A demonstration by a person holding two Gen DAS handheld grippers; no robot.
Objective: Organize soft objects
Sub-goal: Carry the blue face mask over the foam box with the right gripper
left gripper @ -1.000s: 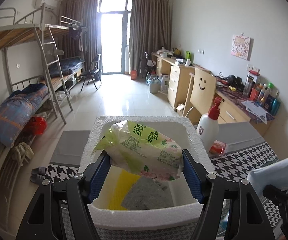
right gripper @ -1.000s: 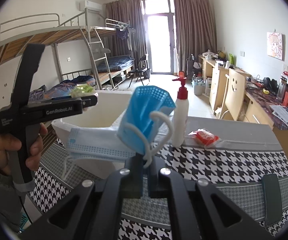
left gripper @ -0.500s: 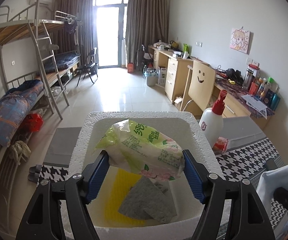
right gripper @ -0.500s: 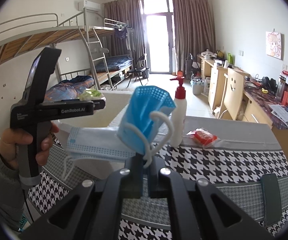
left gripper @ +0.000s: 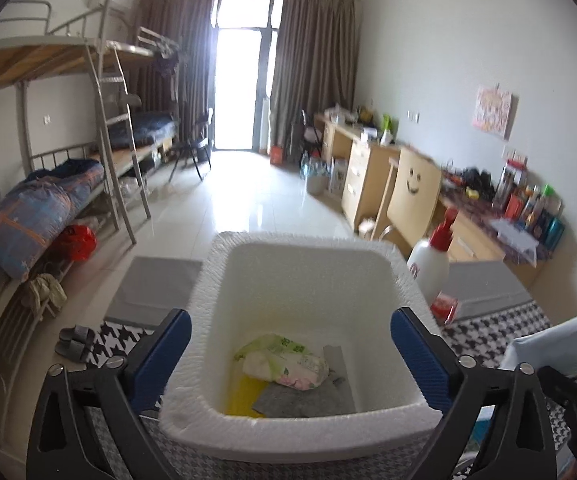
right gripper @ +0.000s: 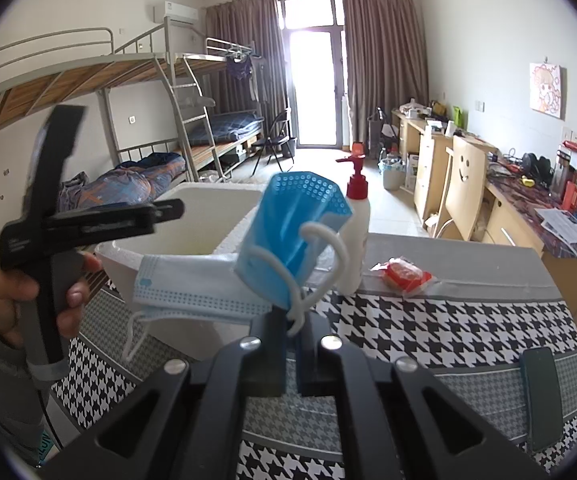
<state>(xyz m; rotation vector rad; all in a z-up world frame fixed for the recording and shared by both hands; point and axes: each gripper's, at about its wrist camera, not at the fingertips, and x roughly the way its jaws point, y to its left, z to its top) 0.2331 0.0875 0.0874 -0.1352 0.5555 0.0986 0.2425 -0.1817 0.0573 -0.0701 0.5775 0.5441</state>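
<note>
My left gripper hangs over the white foam box, its blue-padded jaws opening wide with nothing pressed between them. A green-and-white tissue pack lies on the box floor, on top of a yellow cloth and a grey cloth. My right gripper is shut on blue face masks by their lower edge. A paler mask droops to the left, its ear loops dangling. In the right wrist view a hand holds the left gripper above the box.
A white pump bottle with a red top stands just right of the box, with a red packet beside it. A dark flat slab lies on the houndstooth tablecloth at right. Bunk beds line the left wall, desks the right.
The left gripper's jaws spread apart and the tissue pack fell from between them to the bottom of the foam box. The right gripper and its masks have not moved.
</note>
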